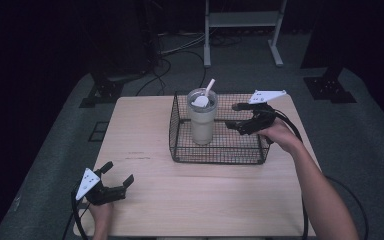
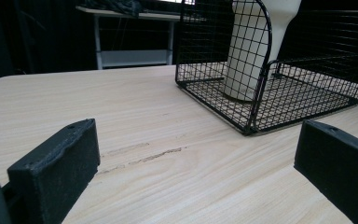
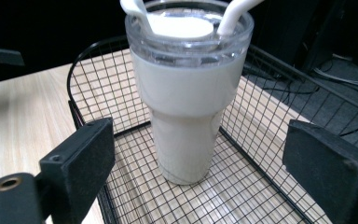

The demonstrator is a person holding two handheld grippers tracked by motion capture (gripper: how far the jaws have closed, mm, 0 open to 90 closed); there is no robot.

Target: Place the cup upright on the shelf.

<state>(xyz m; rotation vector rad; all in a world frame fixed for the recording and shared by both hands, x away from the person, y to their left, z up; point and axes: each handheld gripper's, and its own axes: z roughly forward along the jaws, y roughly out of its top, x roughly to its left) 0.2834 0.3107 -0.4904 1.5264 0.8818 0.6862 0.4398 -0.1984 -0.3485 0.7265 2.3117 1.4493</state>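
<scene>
A cream tumbler with a clear lid and a white straw stands upright in the left half of a black wire basket at the table's far middle. My right gripper hovers open over the basket's right half, its jaws pointing at the tumbler and a short way from it. In the right gripper view the tumbler stands between and beyond the open jaws of the right gripper, inside the basket. My left gripper rests open near the table's front left corner. In its own view the left gripper is empty and faces the basket and tumbler.
The light wooden table has bare room left of and in front of the basket. A scratch marks the wood ahead of the left gripper. Behind the table stand a white frame, floor cables and black stand bases.
</scene>
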